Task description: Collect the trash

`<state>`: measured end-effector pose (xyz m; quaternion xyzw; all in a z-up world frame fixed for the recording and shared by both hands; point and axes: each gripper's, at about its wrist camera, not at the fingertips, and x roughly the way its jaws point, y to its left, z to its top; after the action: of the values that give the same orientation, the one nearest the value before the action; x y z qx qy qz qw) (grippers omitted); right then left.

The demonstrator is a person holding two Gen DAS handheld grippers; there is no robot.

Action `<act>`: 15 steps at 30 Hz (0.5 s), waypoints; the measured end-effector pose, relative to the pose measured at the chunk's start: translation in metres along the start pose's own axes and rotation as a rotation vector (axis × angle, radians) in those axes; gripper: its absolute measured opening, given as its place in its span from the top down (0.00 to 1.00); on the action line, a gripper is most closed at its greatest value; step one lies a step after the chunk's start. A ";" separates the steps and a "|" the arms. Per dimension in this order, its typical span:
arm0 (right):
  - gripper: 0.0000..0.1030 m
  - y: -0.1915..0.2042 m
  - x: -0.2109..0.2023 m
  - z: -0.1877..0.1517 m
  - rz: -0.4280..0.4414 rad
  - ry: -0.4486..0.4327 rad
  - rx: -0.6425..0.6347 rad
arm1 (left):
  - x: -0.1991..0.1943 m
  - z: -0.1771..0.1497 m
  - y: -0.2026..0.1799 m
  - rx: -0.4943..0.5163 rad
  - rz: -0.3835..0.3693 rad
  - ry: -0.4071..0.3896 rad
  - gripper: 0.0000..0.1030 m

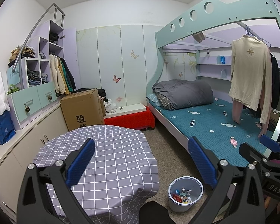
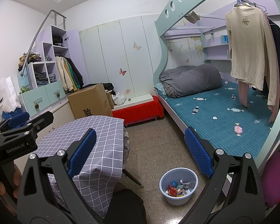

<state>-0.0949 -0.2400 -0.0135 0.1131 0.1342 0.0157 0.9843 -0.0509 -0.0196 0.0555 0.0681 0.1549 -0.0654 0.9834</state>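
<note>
A pale blue trash bin [image 1: 179, 208] stands on the speckled floor between the table and the bed, also low in the right wrist view [image 2: 177, 201]. Several colourful wrappers [image 1: 181, 196] [image 2: 177, 189] lie inside it. My left gripper [image 1: 141, 160] is open and holds nothing, raised above the table's near edge. My right gripper [image 2: 140, 152] is open too, with nothing between its blue pads [image 2: 198, 151], above the floor near the bin. In each view the other gripper shows at the frame's side. The checked table top [image 1: 112, 149] [image 2: 102, 130] carries no objects.
A cardboard box [image 1: 82, 110] and a red-covered low bench [image 1: 130, 118] stand behind the table. The bunk bed [image 1: 205, 127] with hanging clothes [image 1: 250, 78] fills the right side, cupboards [image 1: 33, 97] the left. A dark knee [image 2: 125, 205] and a folding table leg [image 2: 132, 178] are near the bin.
</note>
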 end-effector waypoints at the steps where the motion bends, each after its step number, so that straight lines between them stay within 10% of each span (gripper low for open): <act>1: 0.09 0.000 0.000 0.001 -0.001 0.000 0.000 | 0.000 0.000 0.000 -0.001 -0.001 0.000 0.05; 15: 0.09 -0.002 0.001 -0.003 0.002 0.006 0.002 | 0.000 0.000 0.000 -0.002 0.001 0.002 0.05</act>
<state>-0.0952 -0.2410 -0.0172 0.1144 0.1370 0.0170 0.9838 -0.0506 -0.0197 0.0552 0.0674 0.1558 -0.0649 0.9833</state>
